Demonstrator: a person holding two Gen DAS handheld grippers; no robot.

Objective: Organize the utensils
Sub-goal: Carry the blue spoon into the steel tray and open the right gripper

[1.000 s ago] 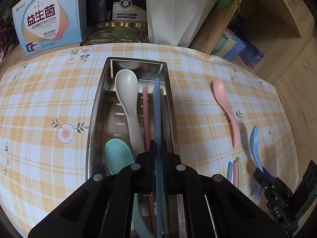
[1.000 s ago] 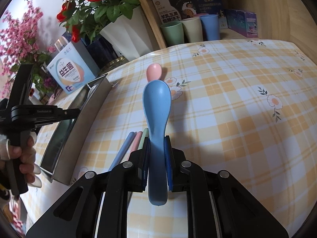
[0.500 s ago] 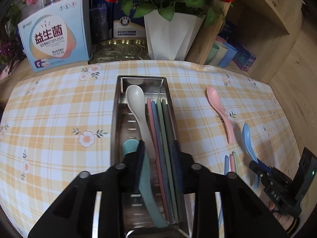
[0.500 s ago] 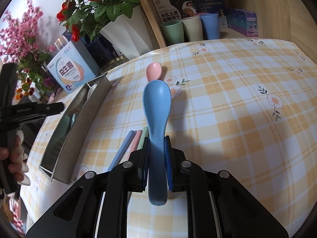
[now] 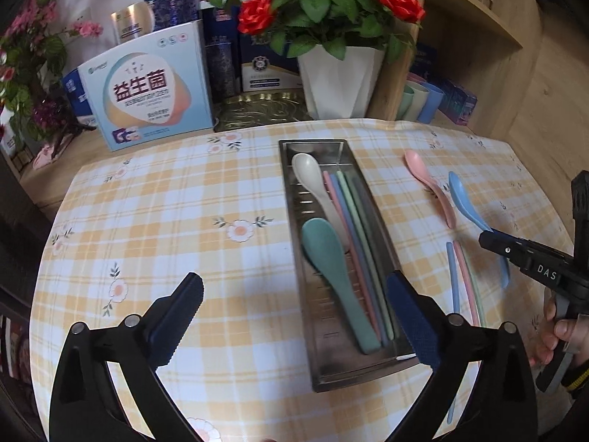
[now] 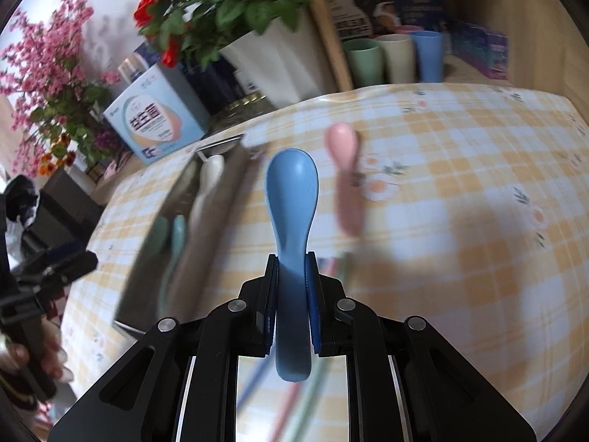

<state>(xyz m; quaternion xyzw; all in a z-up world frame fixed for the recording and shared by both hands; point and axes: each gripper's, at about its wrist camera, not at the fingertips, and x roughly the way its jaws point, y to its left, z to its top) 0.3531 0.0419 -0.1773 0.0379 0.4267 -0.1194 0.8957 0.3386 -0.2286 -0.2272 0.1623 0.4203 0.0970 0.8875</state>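
Right gripper (image 6: 291, 307) jaws clamped on blue spoon (image 6: 292, 199) at mid-handle, bowl forward, lifted above the tablecloth. Left gripper (image 5: 294, 302) jaws spread wide, empty, above the near end of the steel utensil tray (image 5: 375, 199). Spoon looks light, rigid, smooth plastic; likely slippery, so a handle grip suits. Pink spoon (image 5: 427, 184) lies on the cloth.

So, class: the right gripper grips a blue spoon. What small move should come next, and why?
Probably carry the blue plastic spoon left over the long steel tray. The right gripper is shut on its handle, and the cream spoon and teal spoon already lie there.
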